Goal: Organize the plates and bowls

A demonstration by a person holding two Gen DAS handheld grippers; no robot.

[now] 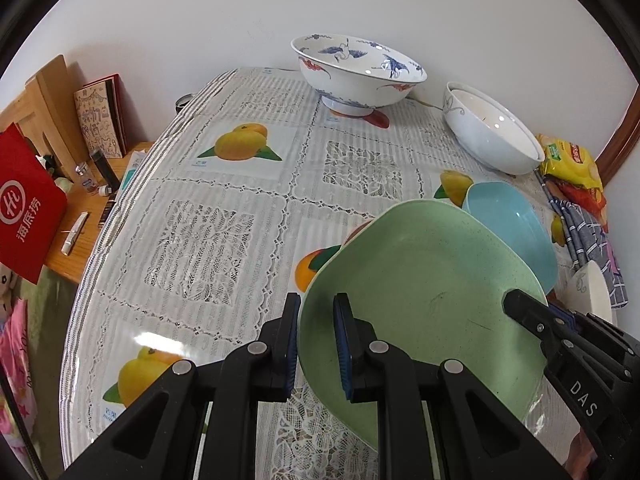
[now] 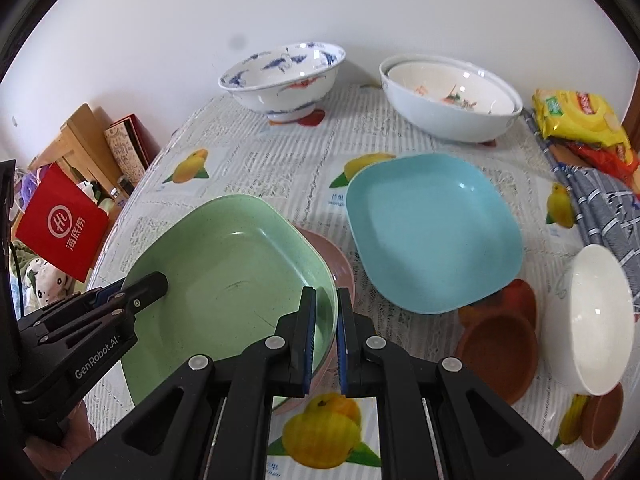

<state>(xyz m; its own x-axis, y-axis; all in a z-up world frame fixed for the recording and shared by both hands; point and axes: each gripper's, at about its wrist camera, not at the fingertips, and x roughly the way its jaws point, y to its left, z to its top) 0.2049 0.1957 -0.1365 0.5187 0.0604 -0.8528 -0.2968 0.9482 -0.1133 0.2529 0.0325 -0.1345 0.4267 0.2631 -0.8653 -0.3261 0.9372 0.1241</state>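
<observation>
Green plate [image 2: 224, 276] is getting pinched by both grippers, left gripper [image 1: 316, 344] and right gripper [image 2: 325, 340], lower middle; keeping it level over the pink plate [image 2: 340, 268] probably matters.

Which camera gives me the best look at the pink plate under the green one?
Right wrist view: the pink plate shows a long curved rim from under the green plate. The left wrist view shows only a sliver at the green plate's far edge.
</observation>
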